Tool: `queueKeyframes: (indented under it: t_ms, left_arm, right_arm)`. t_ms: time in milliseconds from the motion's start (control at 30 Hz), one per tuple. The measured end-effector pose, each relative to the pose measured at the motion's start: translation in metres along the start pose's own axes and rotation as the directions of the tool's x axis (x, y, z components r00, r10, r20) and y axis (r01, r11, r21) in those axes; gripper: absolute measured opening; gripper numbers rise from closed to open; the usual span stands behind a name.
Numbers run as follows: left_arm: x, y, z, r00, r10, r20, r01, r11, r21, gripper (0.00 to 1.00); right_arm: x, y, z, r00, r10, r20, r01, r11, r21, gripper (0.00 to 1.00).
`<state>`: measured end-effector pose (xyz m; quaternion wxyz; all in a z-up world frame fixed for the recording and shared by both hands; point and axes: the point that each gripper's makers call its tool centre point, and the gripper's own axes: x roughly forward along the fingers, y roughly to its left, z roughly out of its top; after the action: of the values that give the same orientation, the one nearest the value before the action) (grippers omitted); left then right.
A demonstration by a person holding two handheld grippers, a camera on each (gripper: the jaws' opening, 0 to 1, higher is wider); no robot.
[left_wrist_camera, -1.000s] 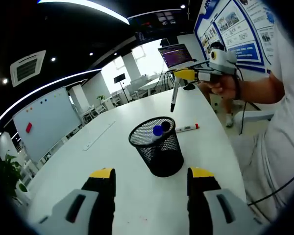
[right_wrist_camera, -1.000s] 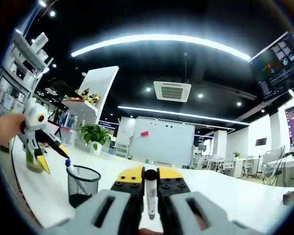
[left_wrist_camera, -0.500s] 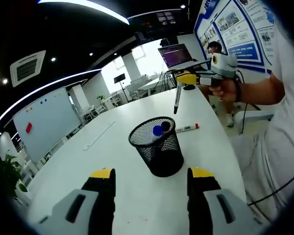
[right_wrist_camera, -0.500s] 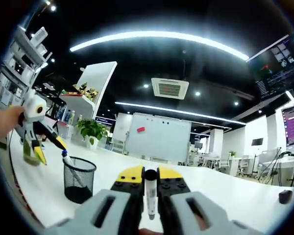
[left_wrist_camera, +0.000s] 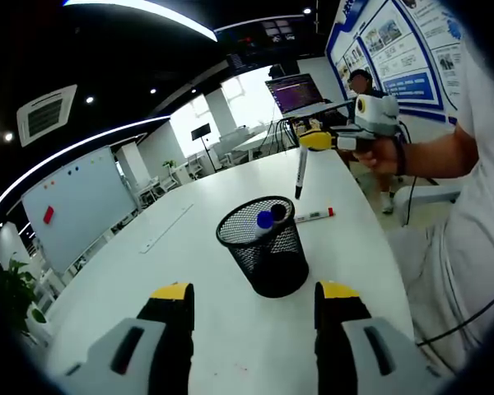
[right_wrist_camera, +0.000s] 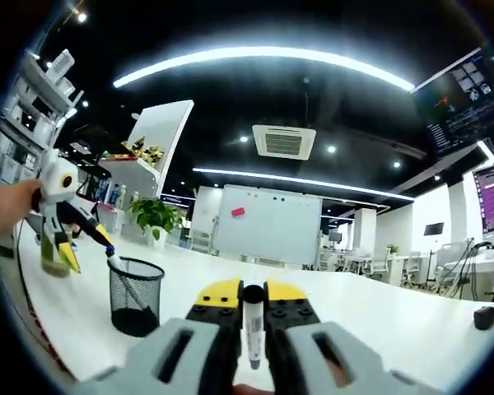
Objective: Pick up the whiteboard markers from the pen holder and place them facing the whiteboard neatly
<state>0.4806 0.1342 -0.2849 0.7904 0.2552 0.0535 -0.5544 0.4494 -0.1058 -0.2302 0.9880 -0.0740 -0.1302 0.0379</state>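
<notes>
Left gripper (left_wrist_camera: 253, 298): jaws spread wide, nothing between them, hovering low over the white table (left_wrist_camera: 189, 271) just short of the pen holder; in the right gripper view it shows at the far left (right_wrist_camera: 66, 247), held by a hand (right_wrist_camera: 8, 210), tips pointing down beside the holder's rim
Right gripper (right_wrist_camera: 252, 298): jaws pressed in on a marker, pinching it between the yellow-tipped fingers; in the left gripper view it sits up high (left_wrist_camera: 317, 141) in the person's hand (left_wrist_camera: 380, 152), above the far end of the table
Held marker (right_wrist_camera: 253, 325): black cap end towards the camera, white barrel running down between the jaws; seen from the left gripper view it hangs tip-down (left_wrist_camera: 300, 171) in the air, above the table and beyond the holder
Pen holder (left_wrist_camera: 266, 245): black mesh cup, upright on the table, directly ahead of the open jaws; in the right gripper view it stands at the left (right_wrist_camera: 135, 294)
Markers in holder (left_wrist_camera: 270, 217): a blue cap and a darker cap poking up inside the rim
Marker on table (left_wrist_camera: 314, 216): white barrel with a red end, lying flat just beyond the holder, apart from it
Whiteboard (right_wrist_camera: 267, 236): standing across the room, a small red patch near its top left; in the left gripper view it is off at the left (left_wrist_camera: 78, 202)
Ruler-like strip (left_wrist_camera: 167, 228): lying flat on the table, left of the holder
</notes>
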Motion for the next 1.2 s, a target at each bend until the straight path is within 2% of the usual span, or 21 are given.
queueKeyframes:
  t_ms: [500, 667, 867, 1200]
  left_arm:
    - [0.0, 0.0, 0.0, 1.0, 0.001, -0.002, -0.001, 1.0, 0.002, 0.6]
    - [0.0, 0.0, 0.0, 1.0, 0.002, -0.001, -0.002, 1.0, 0.002, 0.6]
    - [0.001, 0.003, -0.002, 1.0, 0.002, -0.002, -0.002, 1.0, 0.001, 0.6]
    - [0.002, 0.004, -0.002, 1.0, 0.002, -0.002, -0.002, 1.0, 0.002, 0.6]
  right_arm:
    - [-0.013, 0.001, -0.011, 0.999, -0.018, -0.031, 0.018, 1.0, 0.007, 0.09]
    - [-0.02, 0.002, -0.019, 0.998, -0.029, -0.059, 0.029, 0.999, -0.016, 0.09]
    - [-0.029, 0.002, -0.027, 0.995, -0.04, -0.087, 0.039, 0.999, -0.008, 0.1]
    - [-0.042, 0.009, -0.052, 0.984, -0.048, -0.17, 0.051, 0.999, 0.012, 0.1]
